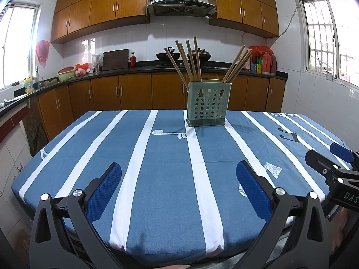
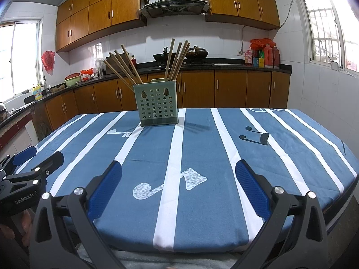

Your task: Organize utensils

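Both grippers hover over the near edge of the table (image 1: 170, 157), side by side. The left gripper (image 1: 178, 168) has its jaws spread wide with nothing between them, and the right gripper (image 2: 178, 168) is just the same, released and empty. Out toward the far edge stands the green utensil holder (image 1: 206, 103), upright on the blue striped tablecloth (image 2: 202, 145), with its perforated face toward us. Chopsticks (image 1: 190, 60) fan out of its left compartment, and a second bunch (image 1: 236, 67) leans from its right compartment. The cloth between grippers and holder carries only printed music notes. Beyond the table runs the kitchen counter (image 2: 235, 63), carrying woks (image 1: 168, 56), a cutting board (image 1: 115, 59) and red bottles (image 2: 271, 56), well apart from the holder.
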{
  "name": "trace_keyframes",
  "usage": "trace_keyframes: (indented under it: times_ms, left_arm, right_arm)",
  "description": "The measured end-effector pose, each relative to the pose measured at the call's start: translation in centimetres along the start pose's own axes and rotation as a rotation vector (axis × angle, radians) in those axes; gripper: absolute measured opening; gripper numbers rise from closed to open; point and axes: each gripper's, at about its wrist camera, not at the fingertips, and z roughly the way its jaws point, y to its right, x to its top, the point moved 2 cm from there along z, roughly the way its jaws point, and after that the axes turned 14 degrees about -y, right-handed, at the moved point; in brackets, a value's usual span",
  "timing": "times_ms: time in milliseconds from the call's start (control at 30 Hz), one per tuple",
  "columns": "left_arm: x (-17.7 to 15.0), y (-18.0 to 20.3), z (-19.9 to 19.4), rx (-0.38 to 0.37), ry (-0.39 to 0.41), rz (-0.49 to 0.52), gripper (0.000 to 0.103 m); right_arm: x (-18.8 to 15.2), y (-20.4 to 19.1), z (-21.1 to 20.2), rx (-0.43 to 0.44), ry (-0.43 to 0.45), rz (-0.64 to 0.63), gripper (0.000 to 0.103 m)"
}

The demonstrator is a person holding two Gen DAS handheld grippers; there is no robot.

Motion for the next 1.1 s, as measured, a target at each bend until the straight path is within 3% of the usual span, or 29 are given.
trace_keyframes:
  times_ms: [1100]
  left_arm:
    - [-0.83,-0.47,0.21,0.001,-0.006,-0.009,0.101]
  right_arm:
    - [0.07,-0.05,0.03,0.001,-0.003,0.002,0.099]
